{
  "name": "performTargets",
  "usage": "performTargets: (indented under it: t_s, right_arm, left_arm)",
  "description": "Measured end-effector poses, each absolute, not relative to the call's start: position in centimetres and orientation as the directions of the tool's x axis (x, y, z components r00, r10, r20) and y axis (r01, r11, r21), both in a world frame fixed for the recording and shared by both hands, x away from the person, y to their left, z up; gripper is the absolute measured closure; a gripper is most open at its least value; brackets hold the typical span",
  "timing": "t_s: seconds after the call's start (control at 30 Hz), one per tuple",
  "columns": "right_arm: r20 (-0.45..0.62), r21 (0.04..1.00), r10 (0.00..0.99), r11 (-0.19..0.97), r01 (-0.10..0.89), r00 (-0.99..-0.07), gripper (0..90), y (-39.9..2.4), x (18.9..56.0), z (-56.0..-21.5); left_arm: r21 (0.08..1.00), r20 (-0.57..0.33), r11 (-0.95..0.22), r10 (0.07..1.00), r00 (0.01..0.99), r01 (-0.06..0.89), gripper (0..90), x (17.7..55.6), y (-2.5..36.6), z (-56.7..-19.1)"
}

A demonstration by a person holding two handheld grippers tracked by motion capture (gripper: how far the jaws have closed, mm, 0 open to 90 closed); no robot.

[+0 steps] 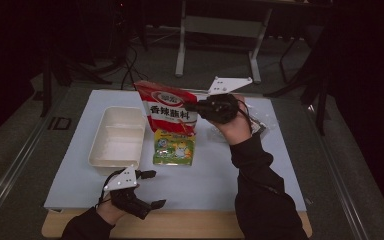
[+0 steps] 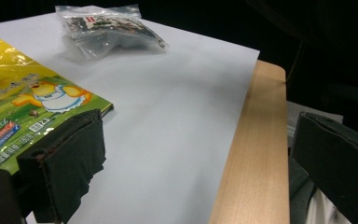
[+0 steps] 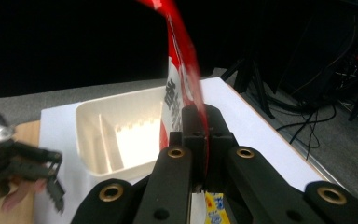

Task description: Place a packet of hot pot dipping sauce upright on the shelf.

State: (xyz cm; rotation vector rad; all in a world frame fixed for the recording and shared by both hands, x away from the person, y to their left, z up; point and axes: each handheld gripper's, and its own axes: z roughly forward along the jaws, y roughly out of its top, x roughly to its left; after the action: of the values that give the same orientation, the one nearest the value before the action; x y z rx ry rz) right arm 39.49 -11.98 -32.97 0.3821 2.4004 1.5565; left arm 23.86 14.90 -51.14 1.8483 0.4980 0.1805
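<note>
A red snack packet [image 1: 167, 107] with white lettering hangs above the white mat, and my right gripper [image 1: 190, 106] is shut on its right edge. In the right gripper view the jaws pinch the packet's thin edge [image 3: 182, 70], with my right gripper [image 3: 204, 135] pointing toward the tray. A yellow-green packet [image 1: 174, 147] lies flat on the mat just below the red one. My left gripper [image 1: 155, 189] is open near the mat's front edge with nothing between its jaws. In its own view my left gripper [image 2: 200, 158] spans bare mat and wood, with the yellow-green packet [image 2: 28, 107] at left.
A white rectangular tray [image 1: 116, 137] stands on the mat's left part, left of the packets. A clear bag with dark contents [image 1: 257, 122] lies at the back right. The wooden table edge [image 2: 256, 154] borders the white mat [image 2: 168, 116]. Table legs and cables lie beyond.
</note>
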Motion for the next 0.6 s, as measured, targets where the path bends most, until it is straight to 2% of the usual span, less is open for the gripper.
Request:
performTargets:
  t_s: [0.6]
  right_arm:
    - [-0.032, 0.933, 0.335, 0.349, 0.092, -0.942, 90.0, -7.4, 43.4, -34.5]
  left_arm:
    - [0.936, -0.136, -0.228, 0.464, 0.875, 0.267, 4.6, 23.3, 16.3, -51.7]
